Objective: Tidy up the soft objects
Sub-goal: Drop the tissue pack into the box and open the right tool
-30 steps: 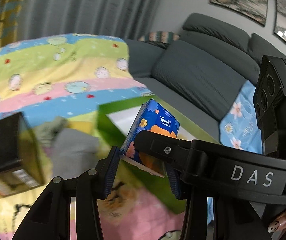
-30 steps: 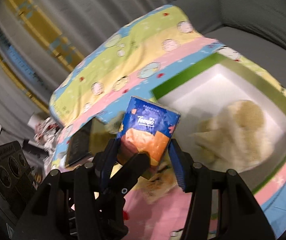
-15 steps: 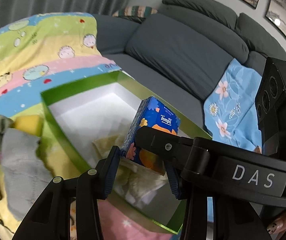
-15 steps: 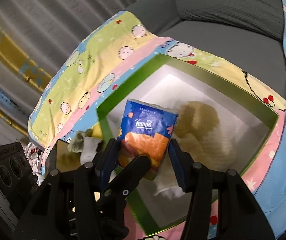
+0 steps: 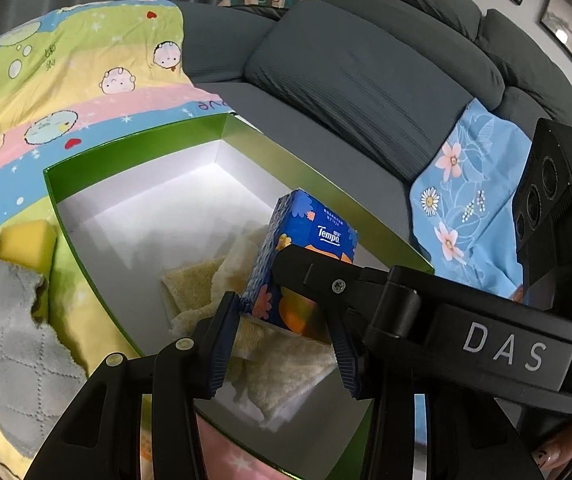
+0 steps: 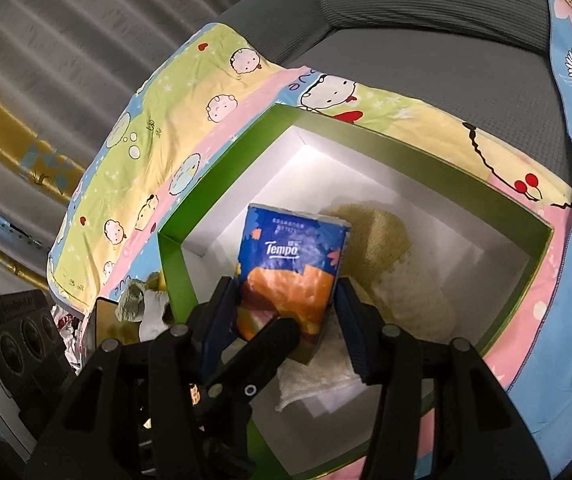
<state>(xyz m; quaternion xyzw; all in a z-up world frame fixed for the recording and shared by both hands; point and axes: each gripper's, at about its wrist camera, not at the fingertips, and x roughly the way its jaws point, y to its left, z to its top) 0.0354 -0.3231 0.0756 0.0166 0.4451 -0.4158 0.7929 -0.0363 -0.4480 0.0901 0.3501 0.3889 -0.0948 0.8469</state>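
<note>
Figure. Tissue pack held above the green box, wrist views; positions are given relative to the box.

Nearest the lens, the left gripper [image 5: 282, 344] and the right gripper [image 6: 288, 320] both grasp one blue-and-orange Tempo tissue pack [image 5: 306, 264], each clamped on opposite faces of it. The right gripper's jaws are closing at this moment, with the pack [image 6: 290, 268] between them and both pads against its sides. The right gripper's black body, lettered DAS, crosses the left wrist view in front of the pack's lower part. The pack stands upright, label up, over the near part of the box's interior.

Under the pack, a cream towel [image 5: 278, 376] lies crumpled on the white floor inside the green box [image 5: 134, 148].

Outside the box's left wall lie a grey quilted cloth [image 5: 18, 344] and, just beyond it, a yellow sponge [image 5: 26, 242].

The box rests on a pastel cartoon-print blanket [image 5: 66, 80], which continues past its far corner.

Beyond the box stands a grey sofa [image 5: 366, 72]; a blue floral cloth [image 5: 470, 200] is draped over it to the box's right.
</note>
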